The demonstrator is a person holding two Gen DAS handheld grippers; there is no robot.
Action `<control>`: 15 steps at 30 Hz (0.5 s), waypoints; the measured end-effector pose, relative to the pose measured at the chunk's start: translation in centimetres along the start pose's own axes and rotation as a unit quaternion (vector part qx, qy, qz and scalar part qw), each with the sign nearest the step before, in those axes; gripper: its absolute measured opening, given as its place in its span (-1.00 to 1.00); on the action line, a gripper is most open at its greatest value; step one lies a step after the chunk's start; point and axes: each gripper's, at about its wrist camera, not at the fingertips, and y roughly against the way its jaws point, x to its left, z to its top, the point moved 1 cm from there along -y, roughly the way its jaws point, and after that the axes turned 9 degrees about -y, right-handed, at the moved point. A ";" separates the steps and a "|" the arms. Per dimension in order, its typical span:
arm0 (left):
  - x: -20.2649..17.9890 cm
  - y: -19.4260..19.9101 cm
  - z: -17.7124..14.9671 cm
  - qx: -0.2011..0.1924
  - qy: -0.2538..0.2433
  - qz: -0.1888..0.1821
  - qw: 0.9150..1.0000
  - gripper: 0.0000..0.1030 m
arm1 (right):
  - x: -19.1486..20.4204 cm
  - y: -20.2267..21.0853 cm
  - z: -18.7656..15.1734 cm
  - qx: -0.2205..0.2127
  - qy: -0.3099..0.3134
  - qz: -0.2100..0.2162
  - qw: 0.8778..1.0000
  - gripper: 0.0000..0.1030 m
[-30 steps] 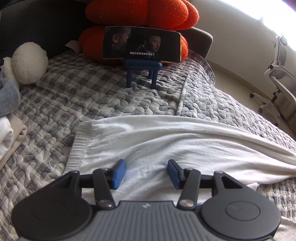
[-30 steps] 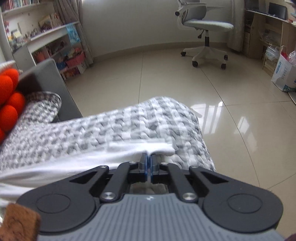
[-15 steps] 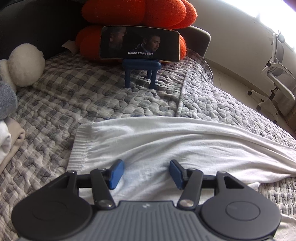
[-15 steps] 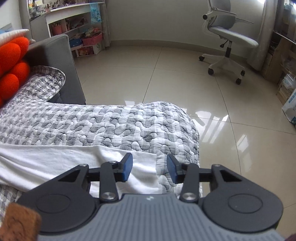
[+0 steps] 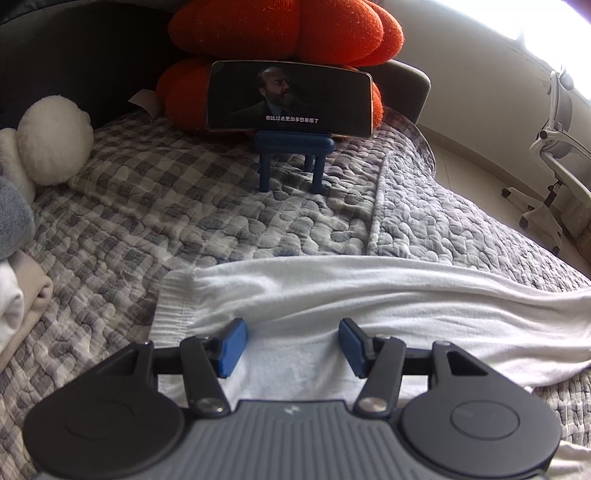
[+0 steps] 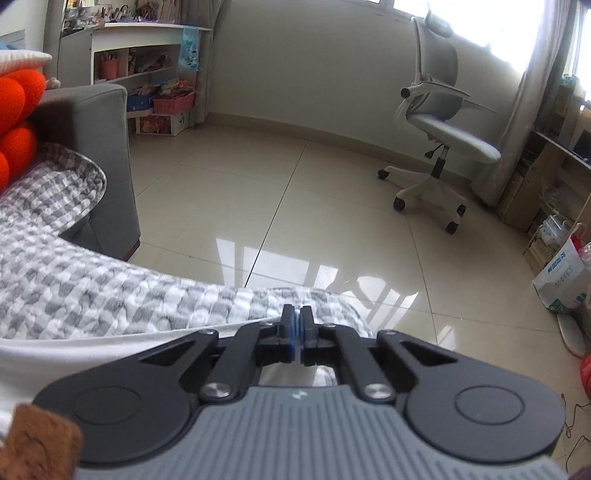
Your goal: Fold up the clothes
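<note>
A white garment (image 5: 369,306) lies stretched across the grey checked quilt (image 5: 166,229). My left gripper (image 5: 291,345) hovers just over its near left part, jaws open, blue pads (image 5: 232,347) apart with only flat cloth under them. In the right wrist view the same white garment (image 6: 110,345) runs in from the left as a taut edge straight into my right gripper (image 6: 297,332), which is shut on it at the quilt's (image 6: 110,291) floor-side end. The pinched bit of cloth is hidden between the pads.
A phone (image 5: 290,98) on a blue stand (image 5: 293,158) plays in front of orange cushions (image 5: 288,33). A white plush (image 5: 55,144) and stacked folded clothes (image 5: 18,295) lie left. Beyond the quilt are tiled floor (image 6: 314,192), an office chair (image 6: 447,133), the sofa arm (image 6: 99,155) and a bag (image 6: 565,273).
The right gripper let go of the garment's corner, opened, shifted along the edge and rolled, then shut on the cloth again. The left gripper stayed open and hardly moved.
</note>
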 end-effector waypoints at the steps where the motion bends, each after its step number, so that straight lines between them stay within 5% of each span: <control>1: 0.1 -0.1 0.1 -0.001 -0.001 0.003 1.000 0.11 | 0.2 -0.4 0.4 -0.003 0.000 -0.006 1.000 -0.97; 15: 5.7 0.4 1.4 -0.017 0.017 0.068 0.997 0.10 | 1.9 -5.8 -0.3 0.019 0.030 -0.054 0.998 -0.97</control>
